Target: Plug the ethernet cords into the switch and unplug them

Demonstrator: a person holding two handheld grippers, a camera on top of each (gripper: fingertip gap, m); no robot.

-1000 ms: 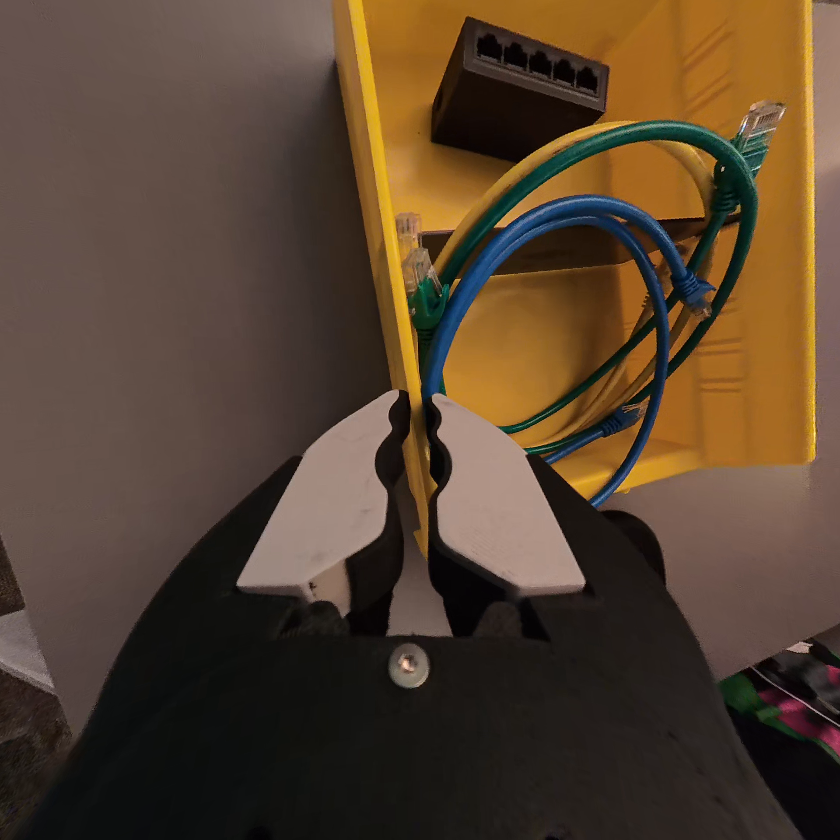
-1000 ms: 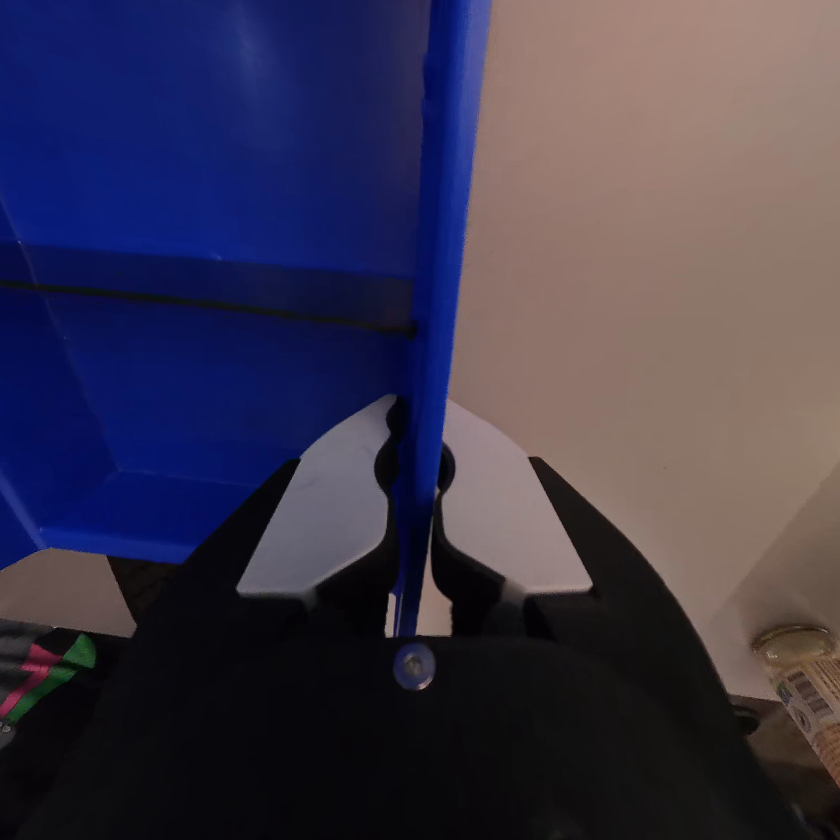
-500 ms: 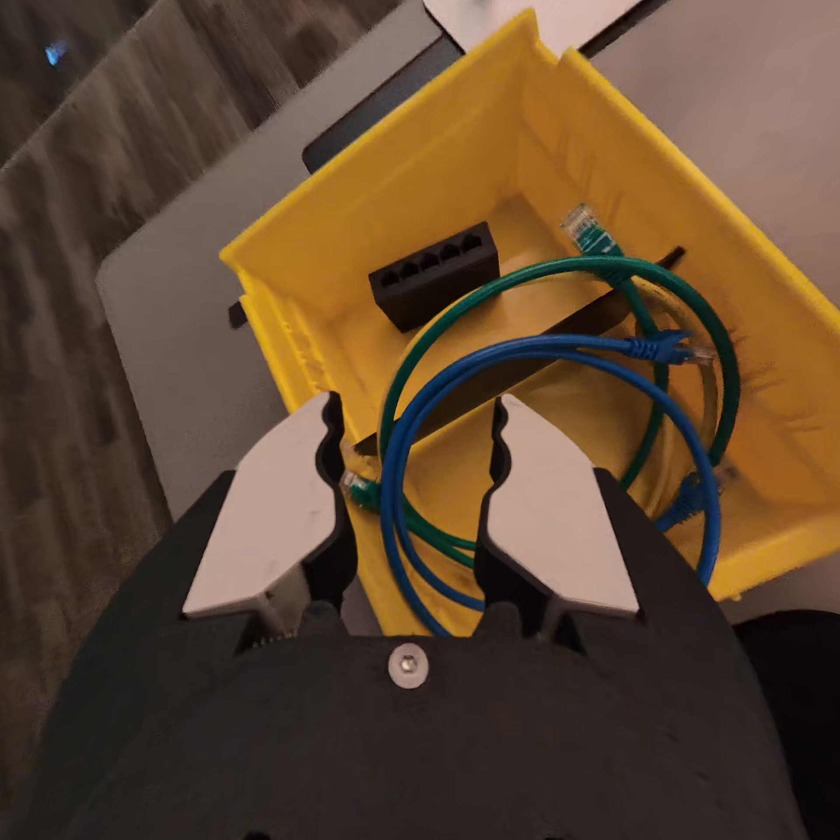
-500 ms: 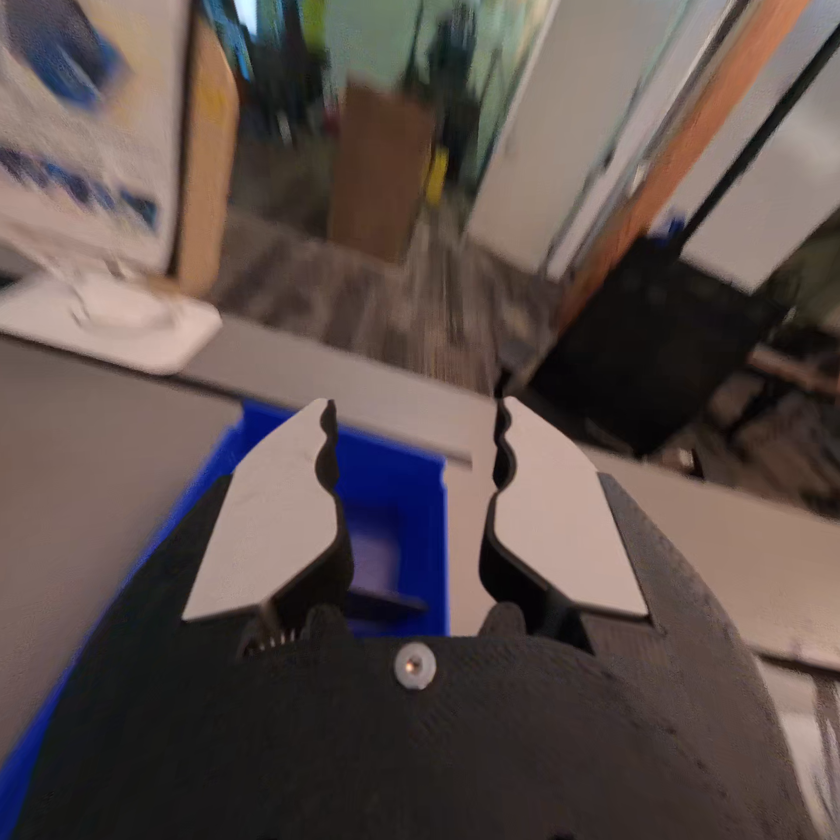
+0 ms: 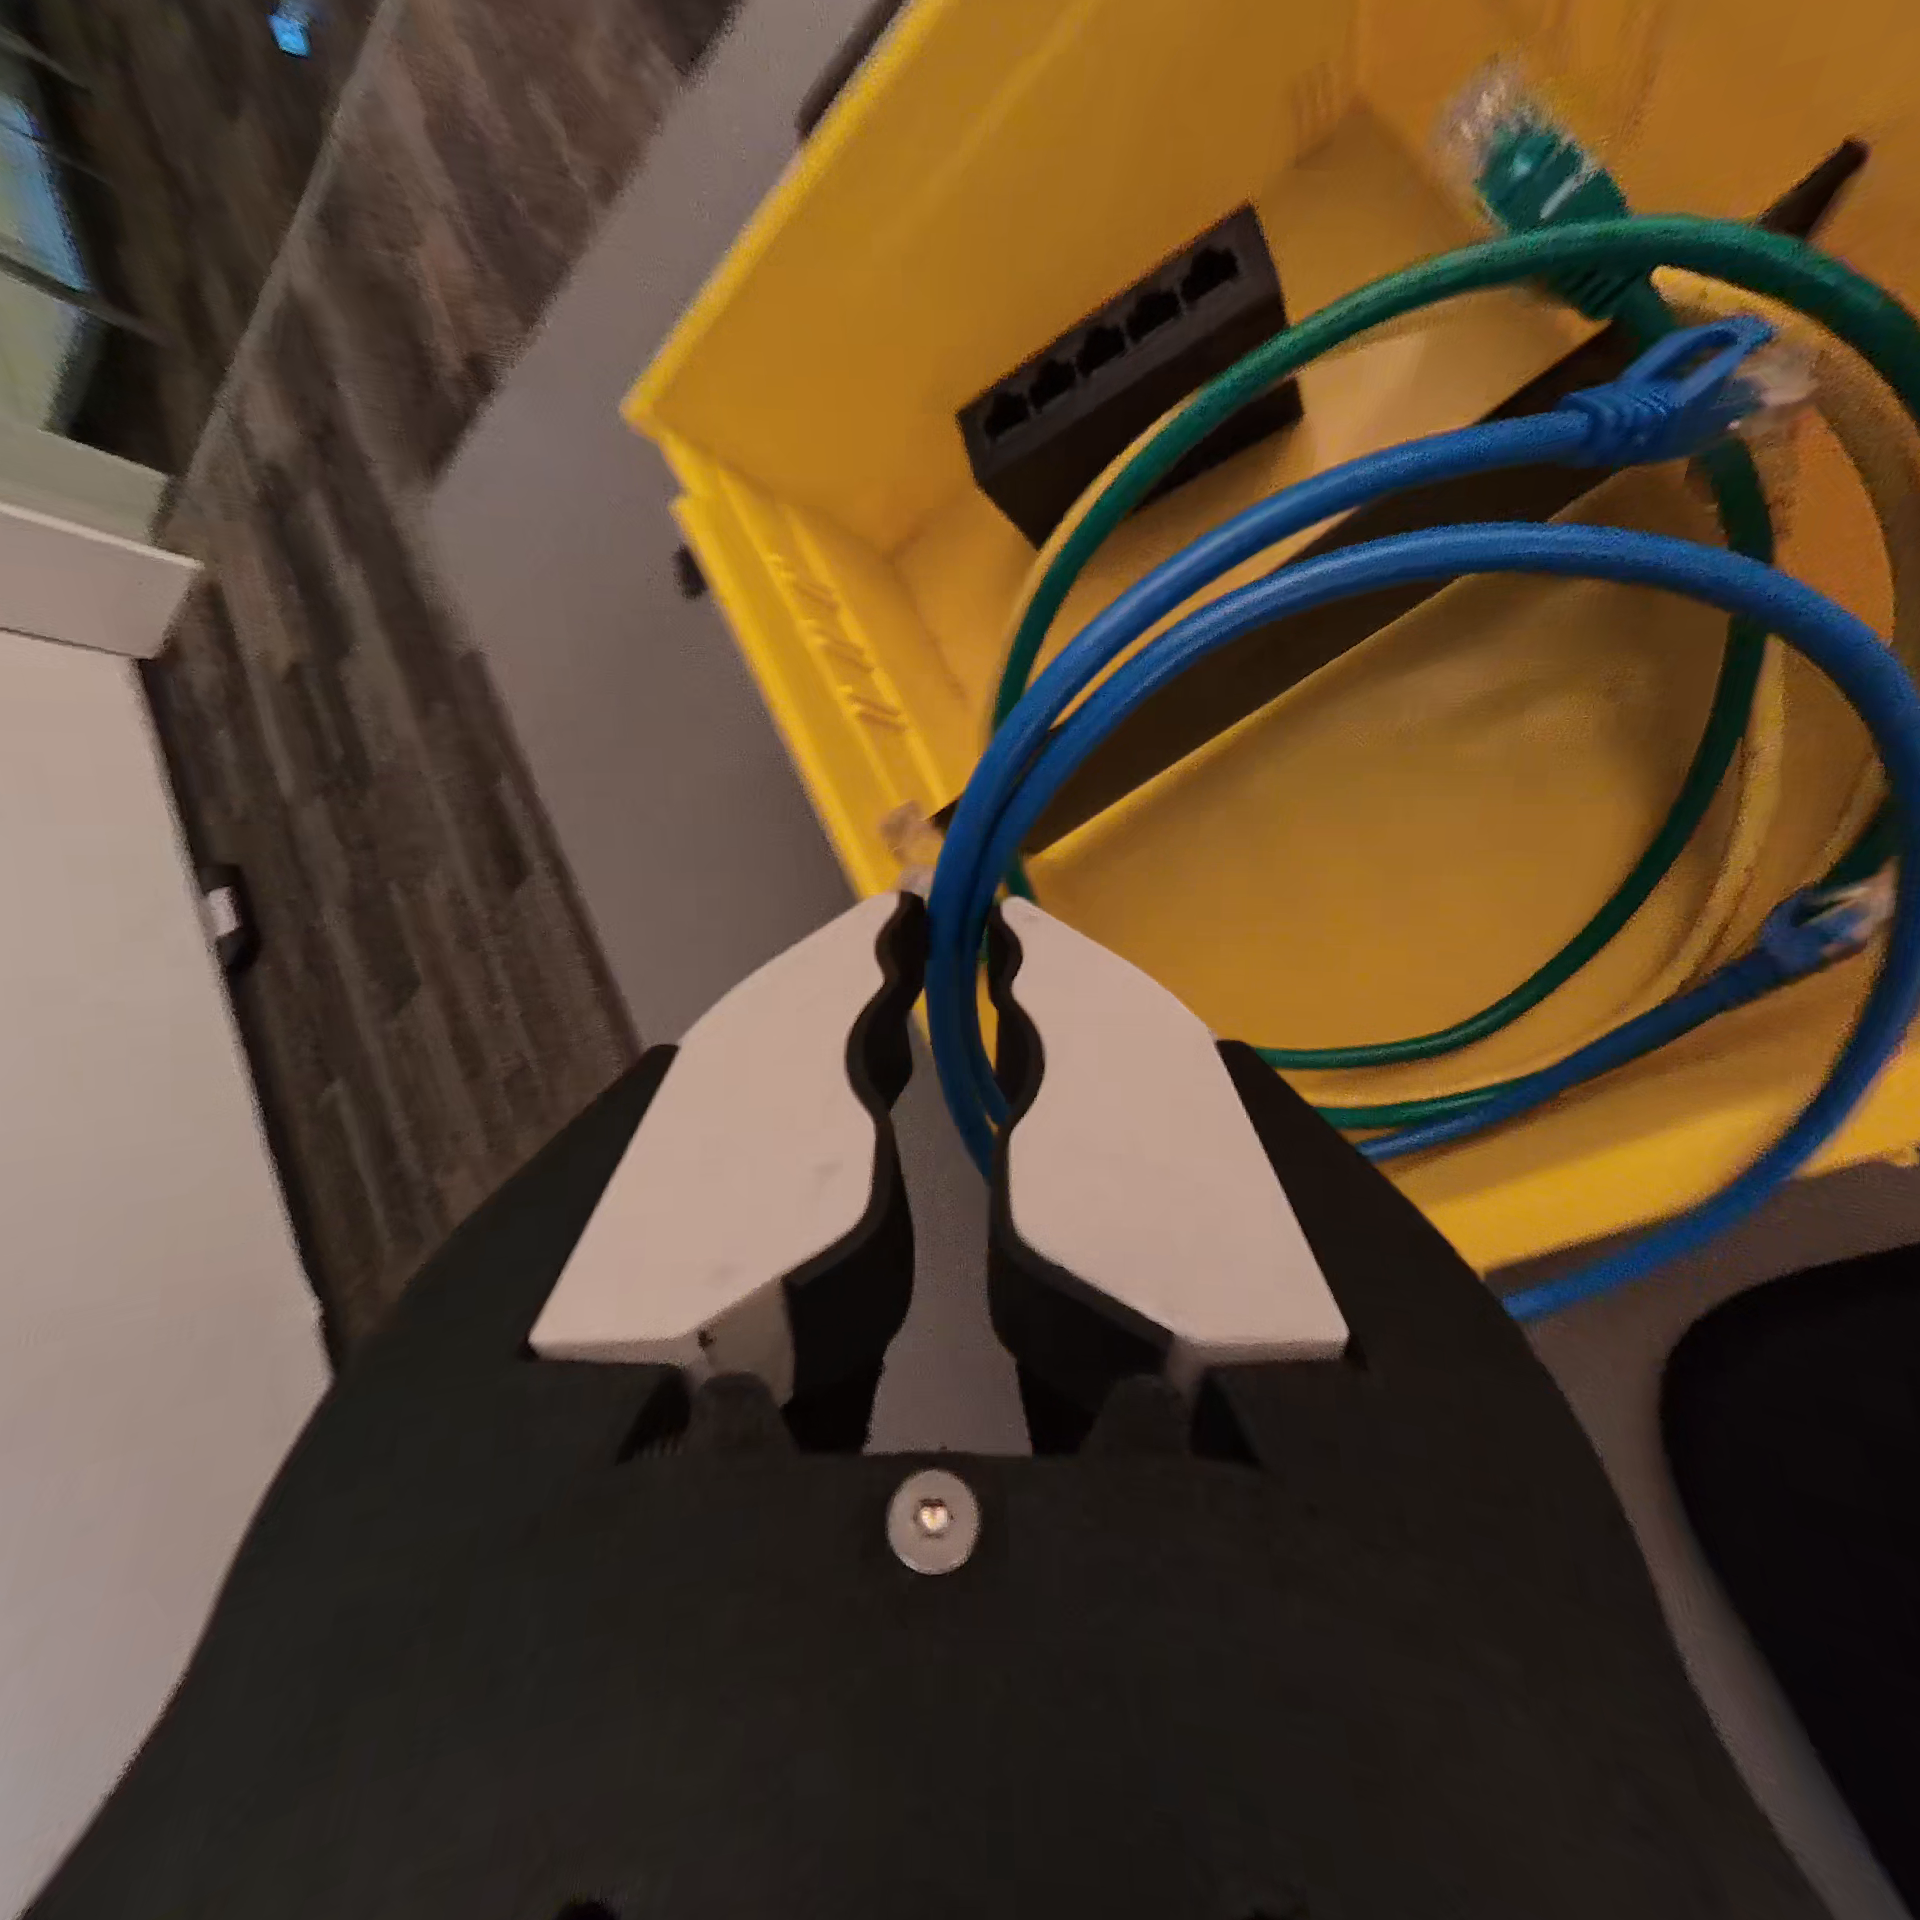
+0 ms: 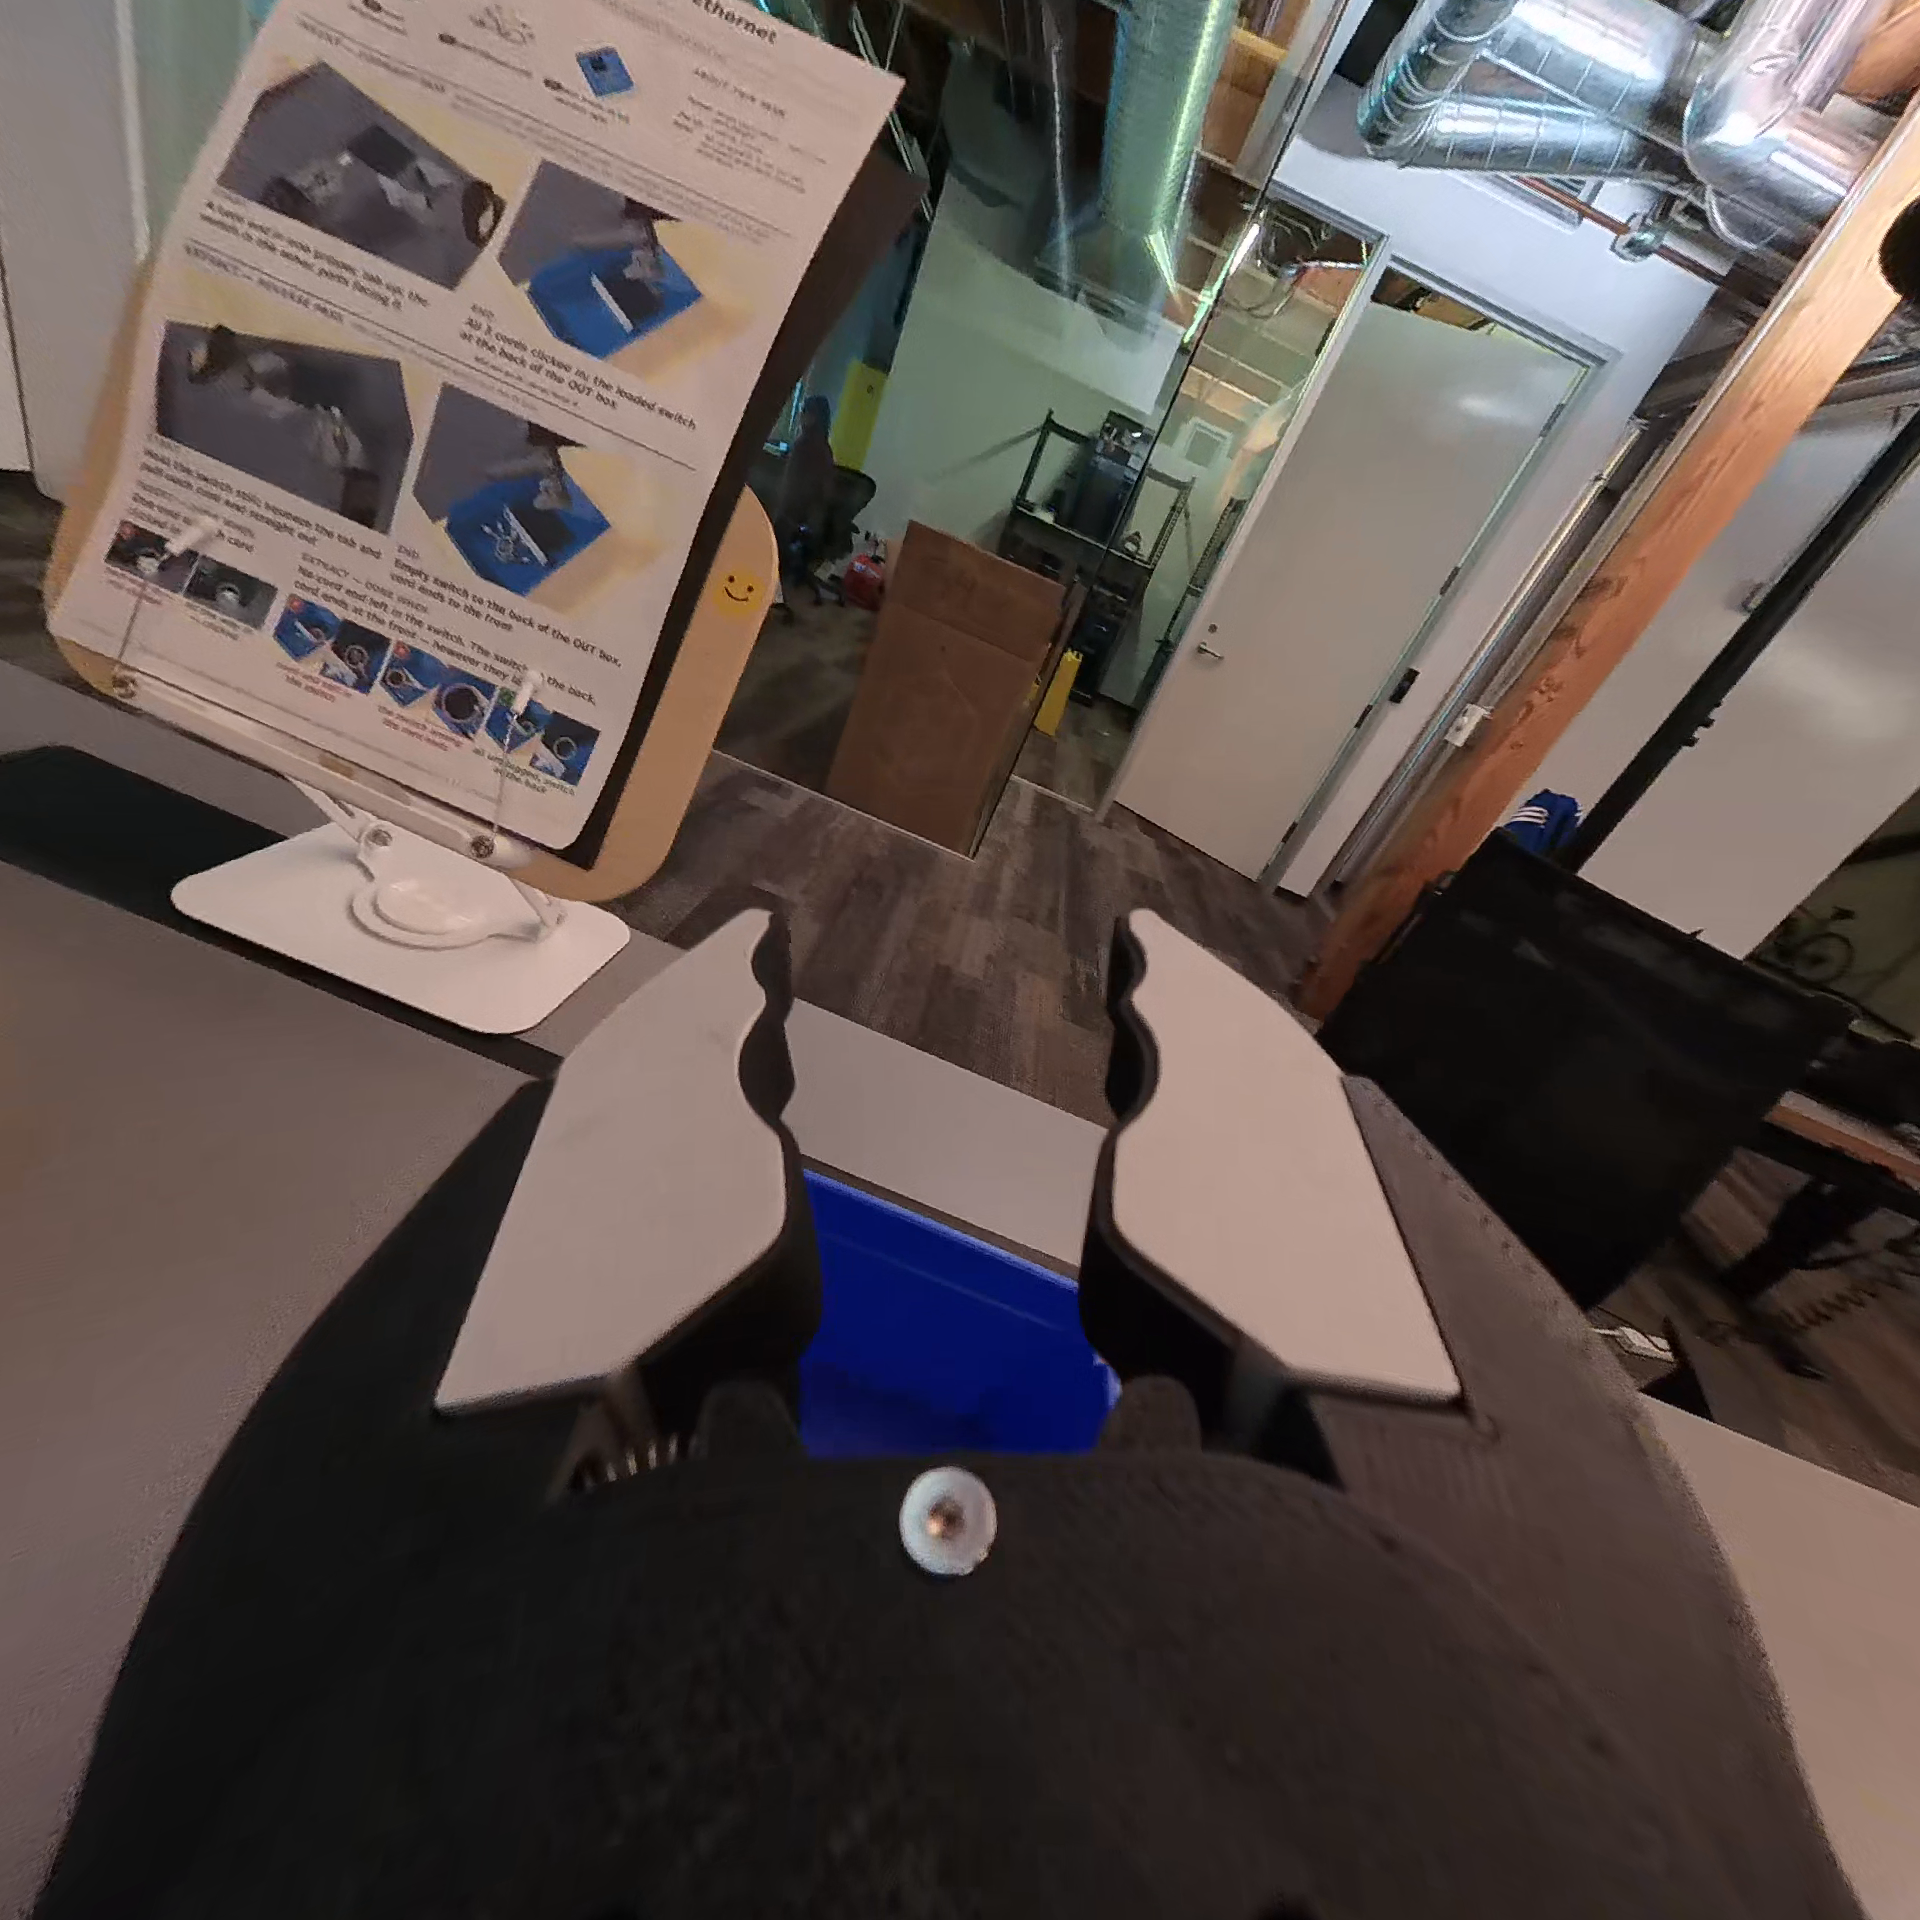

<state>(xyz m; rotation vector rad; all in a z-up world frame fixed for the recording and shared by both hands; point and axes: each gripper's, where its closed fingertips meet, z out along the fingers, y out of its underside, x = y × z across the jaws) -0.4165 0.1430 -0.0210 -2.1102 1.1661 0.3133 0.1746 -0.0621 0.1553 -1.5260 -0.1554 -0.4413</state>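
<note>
My left gripper pinches the blue cord at the yellow bin's near corner; the switch sits deeper inside. My right gripper gapes wide above the blue bin.

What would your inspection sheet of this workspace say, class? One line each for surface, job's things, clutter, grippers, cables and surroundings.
Surface: grey table.
Job's things: black switch in the yellow bin, ports empty; blue bin under the right gripper.
Clutter: instruction sheet on a white stand.
Grippers: left gripper nearly closed around the blue cord, contact unclear; right open, empty.
Cables: blue cord, green cord and yellow cord coiled loose in the yellow bin, none plugged in.
Surroundings: wood-look floor, cardboard box, door, ceiling ducts.
</note>
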